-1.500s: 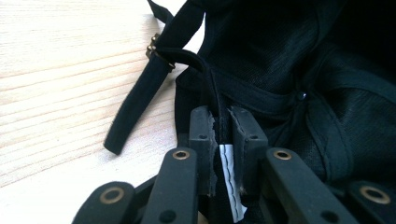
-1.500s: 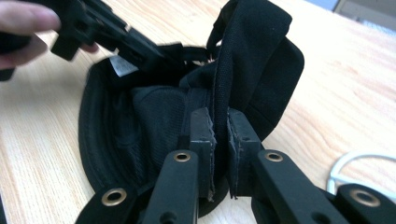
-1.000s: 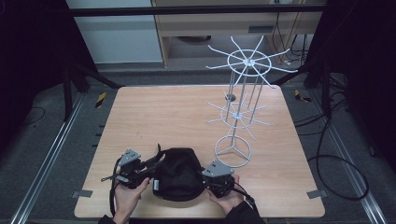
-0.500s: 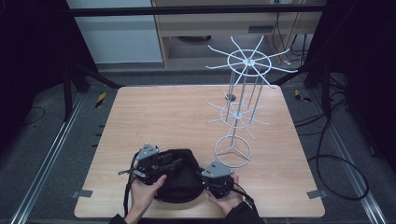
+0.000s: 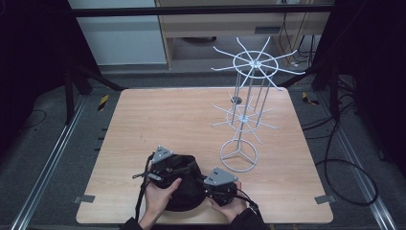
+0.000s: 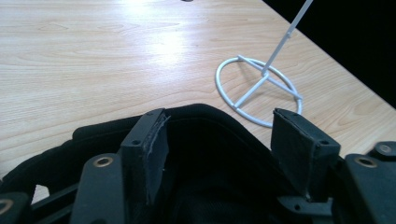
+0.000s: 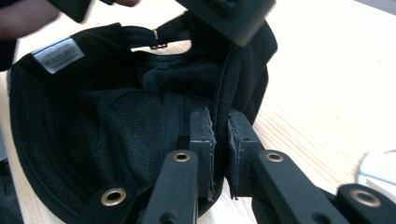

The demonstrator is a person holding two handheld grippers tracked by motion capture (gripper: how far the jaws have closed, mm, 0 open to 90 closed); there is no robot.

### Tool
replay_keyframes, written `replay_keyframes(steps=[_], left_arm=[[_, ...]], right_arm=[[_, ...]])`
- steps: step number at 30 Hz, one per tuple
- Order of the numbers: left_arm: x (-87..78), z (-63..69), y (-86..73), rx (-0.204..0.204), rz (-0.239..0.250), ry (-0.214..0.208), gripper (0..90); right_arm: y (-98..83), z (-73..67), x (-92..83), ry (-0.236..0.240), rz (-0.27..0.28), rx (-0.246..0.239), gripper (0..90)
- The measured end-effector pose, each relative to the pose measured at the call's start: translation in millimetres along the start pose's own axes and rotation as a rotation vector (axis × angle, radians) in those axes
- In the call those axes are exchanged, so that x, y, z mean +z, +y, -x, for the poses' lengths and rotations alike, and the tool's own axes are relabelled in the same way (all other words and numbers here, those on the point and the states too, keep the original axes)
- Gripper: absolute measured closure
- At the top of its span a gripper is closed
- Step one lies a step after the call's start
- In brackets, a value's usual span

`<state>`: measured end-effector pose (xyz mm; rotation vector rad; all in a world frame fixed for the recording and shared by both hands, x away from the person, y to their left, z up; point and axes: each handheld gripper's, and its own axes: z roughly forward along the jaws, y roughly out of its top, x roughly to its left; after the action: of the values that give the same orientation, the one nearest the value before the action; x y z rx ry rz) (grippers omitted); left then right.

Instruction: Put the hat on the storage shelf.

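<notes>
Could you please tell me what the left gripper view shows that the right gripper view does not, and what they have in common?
Left gripper view: the left claw open above the black cap, and the white wire rack's ring base beyond it; these jaws have just been opening, nothing pressed between them.

Right gripper view: the right claw shut on the cap's edge, the cap's inside with a white label.

Both: the black cap and the wooden table.

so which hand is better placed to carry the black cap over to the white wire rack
Right, probably. The right gripper is clamped on the black cap edge and sits nearer the white wire rack. The left gripper jaws have just been opening, pads apart over the cap.
</notes>
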<state>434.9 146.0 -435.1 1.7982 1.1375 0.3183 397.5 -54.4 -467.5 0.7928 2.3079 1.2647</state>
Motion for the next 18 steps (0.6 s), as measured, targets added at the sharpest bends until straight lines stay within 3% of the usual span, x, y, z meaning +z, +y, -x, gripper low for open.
replay_keyframes(steps=[6, 18], left_arm=[[7.0, -2.2, -5.2, -0.008, -0.015, 0.025, 35.9], [11.9, -7.8, -9.7, -0.052, -0.041, 0.007, 38.8]], right_arm=[[0.1, -4.2, 2.3, 0.034, 0.006, -0.013, 82.5], [-1.2, -5.6, 3.8, 0.049, 0.0, -0.017, 82.2]])
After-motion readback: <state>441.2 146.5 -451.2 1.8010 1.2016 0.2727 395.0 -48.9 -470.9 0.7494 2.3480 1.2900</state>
